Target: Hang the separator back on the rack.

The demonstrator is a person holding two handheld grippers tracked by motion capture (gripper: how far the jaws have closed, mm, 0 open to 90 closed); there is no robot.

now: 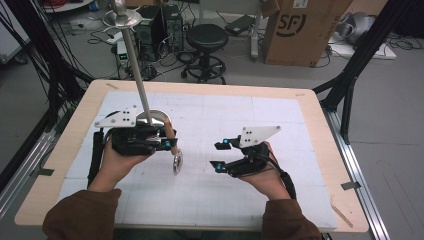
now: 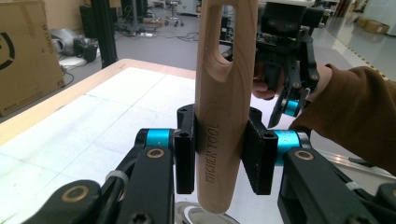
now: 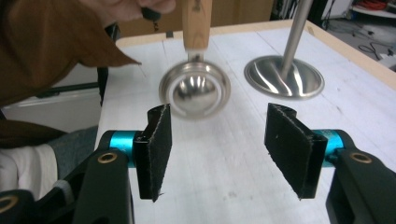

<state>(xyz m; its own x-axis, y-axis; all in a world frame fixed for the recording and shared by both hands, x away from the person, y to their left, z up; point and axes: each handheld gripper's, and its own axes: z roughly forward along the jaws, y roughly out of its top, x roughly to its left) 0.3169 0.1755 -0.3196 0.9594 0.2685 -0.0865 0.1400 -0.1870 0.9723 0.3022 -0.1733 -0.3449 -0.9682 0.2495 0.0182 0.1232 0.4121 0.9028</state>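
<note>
Presently the left tongs clamp the wooden-handled scoop while the right tongs stand empty, partly spread; next likely hanging it on the steel stand.

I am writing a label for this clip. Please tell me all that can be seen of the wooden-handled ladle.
The ladle has a pale wooden handle with a long slot near one end and the printed words KITCHEN TOOL. At the other end sits a small, round, shiny metal bowl. The left gripper is shut on the handle and holds it upright, the bowl hanging just above the white mat. Nothing else touches it.
</note>
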